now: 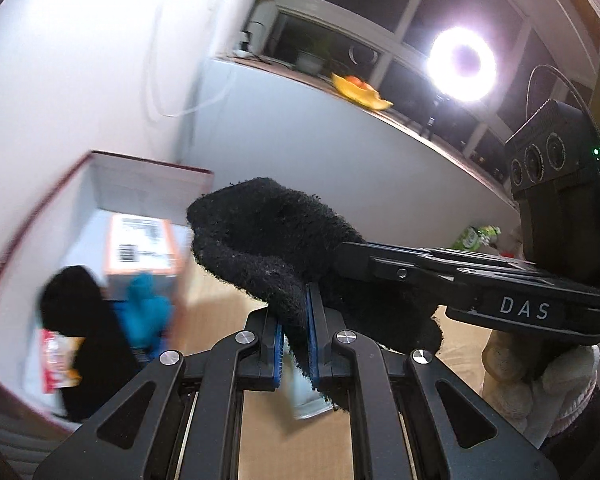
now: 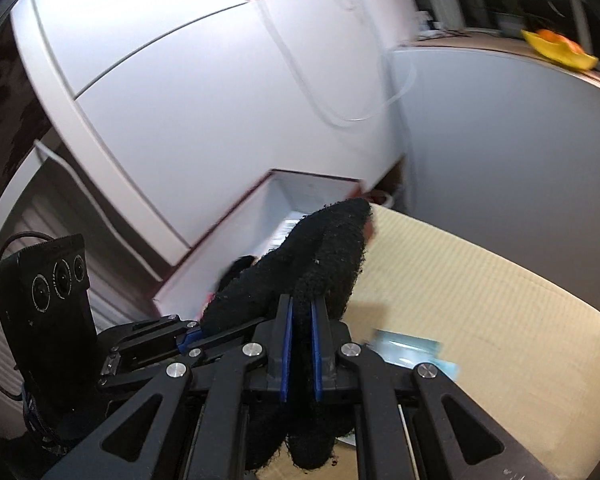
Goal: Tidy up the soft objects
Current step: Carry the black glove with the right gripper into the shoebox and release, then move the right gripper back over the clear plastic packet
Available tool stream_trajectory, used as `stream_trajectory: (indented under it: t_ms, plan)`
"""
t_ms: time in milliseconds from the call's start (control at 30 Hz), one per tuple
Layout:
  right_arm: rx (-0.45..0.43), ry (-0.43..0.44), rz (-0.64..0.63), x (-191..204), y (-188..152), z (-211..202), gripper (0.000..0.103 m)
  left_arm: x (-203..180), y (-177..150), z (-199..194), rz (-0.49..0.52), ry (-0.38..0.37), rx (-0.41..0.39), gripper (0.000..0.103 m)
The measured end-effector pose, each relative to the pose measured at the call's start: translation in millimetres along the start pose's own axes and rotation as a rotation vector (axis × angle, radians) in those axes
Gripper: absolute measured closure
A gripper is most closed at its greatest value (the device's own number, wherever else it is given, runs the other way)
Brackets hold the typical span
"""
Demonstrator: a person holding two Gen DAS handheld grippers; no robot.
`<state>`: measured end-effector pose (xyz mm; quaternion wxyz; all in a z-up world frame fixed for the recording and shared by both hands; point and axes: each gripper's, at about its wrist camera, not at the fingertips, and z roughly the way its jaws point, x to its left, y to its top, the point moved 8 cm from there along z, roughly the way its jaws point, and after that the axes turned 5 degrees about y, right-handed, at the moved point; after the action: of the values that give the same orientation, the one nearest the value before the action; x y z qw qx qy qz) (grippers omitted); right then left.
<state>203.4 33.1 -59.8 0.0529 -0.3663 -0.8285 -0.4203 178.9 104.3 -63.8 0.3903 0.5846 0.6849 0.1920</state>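
A fuzzy black sock (image 1: pixel 268 240) is held up in the air by both grippers. My left gripper (image 1: pixel 296 316) is shut on one edge of it. My right gripper (image 1: pixel 348 256) comes in from the right in the left wrist view and grips the same sock. In the right wrist view the right gripper (image 2: pixel 300 316) is shut on the black sock (image 2: pixel 320 256), and the left gripper (image 2: pixel 188 338) pinches it from the left. A white open box (image 1: pixel 100 184) with a dark red rim sits at the left, holding another black soft item (image 1: pixel 80 320) and a blue one (image 1: pixel 148 308).
The box (image 2: pixel 300 192) also holds an orange and white carton (image 1: pixel 140 248) and a red and white packet (image 1: pixel 56 360). A tan woven mat (image 2: pixel 480 300) covers the table. A pale blue packet (image 2: pixel 412 350) lies on it. A yellow dish (image 1: pixel 360 90) sits on the windowsill beside a ring light (image 1: pixel 462 64).
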Motion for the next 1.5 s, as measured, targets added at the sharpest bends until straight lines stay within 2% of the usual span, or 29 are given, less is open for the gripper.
stream_trajectory:
  t_ms: [233,400,900,1033,1100,1167,1200,1233,1267,1433,1500]
  plan:
    - [0.026,0.083,-0.03,51.5,5.2,58.7,0.095,60.7,0.6,-18.7,-0.042,0.097,-0.023,0.095]
    - [0.056,0.105,-0.034,68.1,1.3,89.1,0.095,95.2,-5.4,-25.2,-0.059,0.154,-0.018,0.095]
    - [0.128,0.101,-0.021,77.6,-8.5,144.1,0.095,139.2,-15.4,-9.9,-0.038,0.288,0.004,0.095]
    - [0.156,0.095,-0.021,79.1,-13.8,153.4,0.092,148.3,-16.8,-12.4,-0.052,0.315,0.009,0.095]
    - [0.149,0.088,-0.032,78.8,-14.5,152.3,0.087,151.3,-16.7,-16.2,-0.064,0.316,0.008,0.095]
    - [0.132,0.086,-0.034,78.0,-14.0,147.0,0.062,152.3,-16.7,-19.4,-0.067,0.316,0.006,0.094]
    - [0.12,0.084,-0.034,76.8,-13.2,143.4,0.055,152.6,-16.8,-21.4,-0.071,0.315,0.005,0.094]
    - [0.104,0.082,-0.032,75.4,-11.8,137.9,0.046,152.4,-16.6,-22.5,-0.074,0.311,0.005,0.089]
    - [0.083,0.082,-0.026,72.7,-10.0,130.0,0.044,151.9,-16.6,-23.8,-0.078,0.307,0.005,0.082]
    - [0.028,0.116,0.018,57.4,-9.7,89.7,0.043,141.5,-15.2,-33.3,-0.075,0.277,-0.02,0.082]
    - [0.002,0.113,0.033,44.4,-11.8,68.2,0.043,132.1,-14.7,-38.3,-0.056,0.262,-0.035,0.076]
